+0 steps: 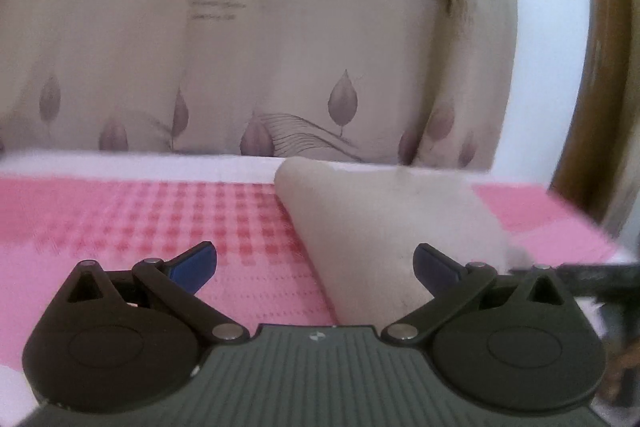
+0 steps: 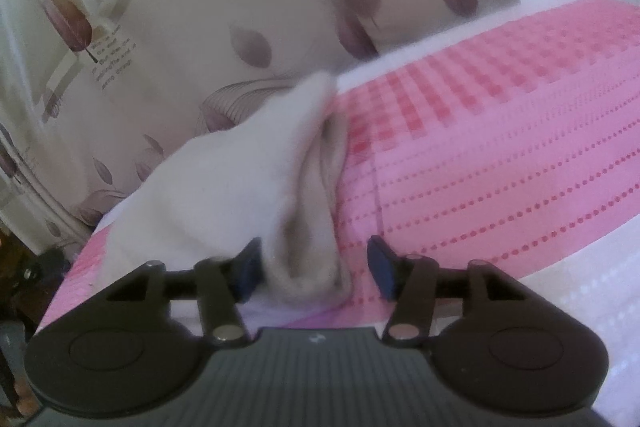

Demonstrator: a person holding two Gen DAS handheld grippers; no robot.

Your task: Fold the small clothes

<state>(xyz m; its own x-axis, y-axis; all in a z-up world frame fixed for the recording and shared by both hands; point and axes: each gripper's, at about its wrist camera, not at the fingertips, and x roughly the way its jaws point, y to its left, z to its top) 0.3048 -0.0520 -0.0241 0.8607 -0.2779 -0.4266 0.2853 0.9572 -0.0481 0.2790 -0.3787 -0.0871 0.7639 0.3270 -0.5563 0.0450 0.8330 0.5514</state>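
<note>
L tool (image 1: pixel 316 267): wide open, empty; cloth (image 1: pixel 384 227) just ahead-right. R tool (image 2: pixel 316 269): approx. half open, cloth (image 2: pixel 240 183) fold between pads, unclamped. Pink mat (image 2: pixel 500 147) underneath.

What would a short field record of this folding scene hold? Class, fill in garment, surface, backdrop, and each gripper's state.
garment: small white cloth, folded over on itself, lying on the pink mat
surface: pink dotted mat
backdrop: leaf-print fabric behind the mat
left gripper: open, nothing between its fingers, cloth just ahead
right gripper: open; fold of cloth between the fingers, touching the left one, clear of the other
</note>
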